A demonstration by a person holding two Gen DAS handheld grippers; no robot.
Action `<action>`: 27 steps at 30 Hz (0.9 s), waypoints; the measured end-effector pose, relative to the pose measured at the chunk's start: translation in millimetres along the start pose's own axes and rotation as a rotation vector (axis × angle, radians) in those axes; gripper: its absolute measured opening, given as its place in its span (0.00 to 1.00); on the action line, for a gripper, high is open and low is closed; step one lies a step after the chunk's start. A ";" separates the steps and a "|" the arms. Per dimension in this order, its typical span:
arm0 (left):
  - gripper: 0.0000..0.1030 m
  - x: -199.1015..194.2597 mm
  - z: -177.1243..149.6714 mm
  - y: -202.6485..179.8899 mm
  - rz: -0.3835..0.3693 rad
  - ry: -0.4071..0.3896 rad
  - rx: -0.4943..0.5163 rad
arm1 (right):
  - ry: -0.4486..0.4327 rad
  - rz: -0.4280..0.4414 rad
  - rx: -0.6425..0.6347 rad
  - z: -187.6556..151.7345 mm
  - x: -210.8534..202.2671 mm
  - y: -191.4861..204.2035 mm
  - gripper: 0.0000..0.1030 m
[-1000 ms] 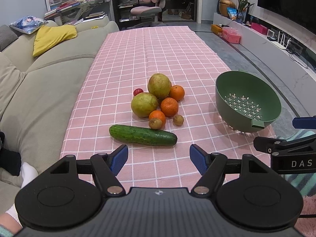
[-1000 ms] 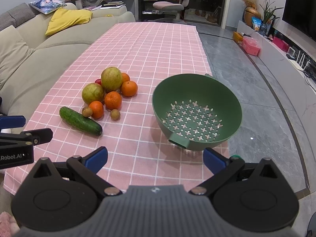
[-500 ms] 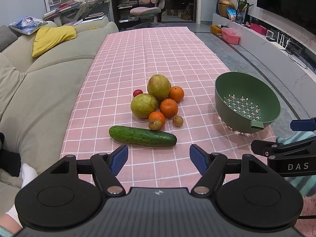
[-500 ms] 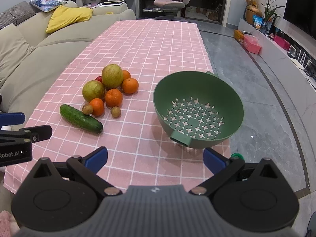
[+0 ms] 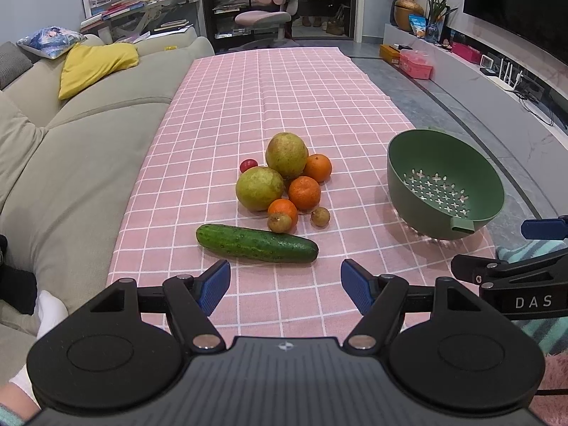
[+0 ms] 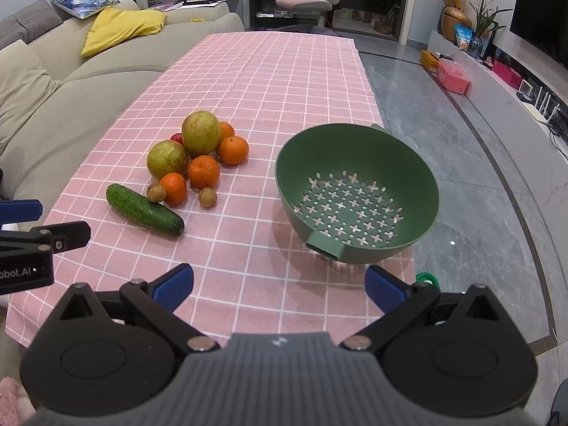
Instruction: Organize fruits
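While fruit pile (image 5: 287, 184) sits beside empty colander (image 6: 356, 191) — left gripper (image 5: 285, 285), right gripper (image 6: 278, 285) both spread wide, empty.

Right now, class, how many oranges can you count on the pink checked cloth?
4. One lies nearest the cucumber, one mid-pile, one toward the green colander, and one sits half hidden behind the far pear. More may be hidden.

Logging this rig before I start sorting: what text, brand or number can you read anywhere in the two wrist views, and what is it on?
"DAS": white letters on the right gripper body, at the left wrist view's right edge.
"obot.AI": white letters, start cut off, on the left gripper body, at the right wrist view's left edge.
Snack bags on the TV ledge: print too small to read.
Fruit and green colander: no text.
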State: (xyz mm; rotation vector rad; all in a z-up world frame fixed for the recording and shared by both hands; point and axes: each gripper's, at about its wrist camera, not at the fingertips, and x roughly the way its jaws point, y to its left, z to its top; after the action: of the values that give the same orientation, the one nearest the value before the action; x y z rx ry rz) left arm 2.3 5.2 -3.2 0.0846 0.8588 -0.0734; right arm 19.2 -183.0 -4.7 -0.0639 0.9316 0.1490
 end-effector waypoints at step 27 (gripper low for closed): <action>0.78 6.2 7.4 10.8 -0.046 -0.022 -0.007 | -0.057 0.070 -0.004 6.0 2.1 0.9 0.96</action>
State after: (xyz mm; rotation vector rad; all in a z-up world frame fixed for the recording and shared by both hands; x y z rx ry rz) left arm 13.0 15.0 -2.6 0.0571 0.8392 -0.1141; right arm 25.1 -181.1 -2.8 -0.0310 0.8773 0.2164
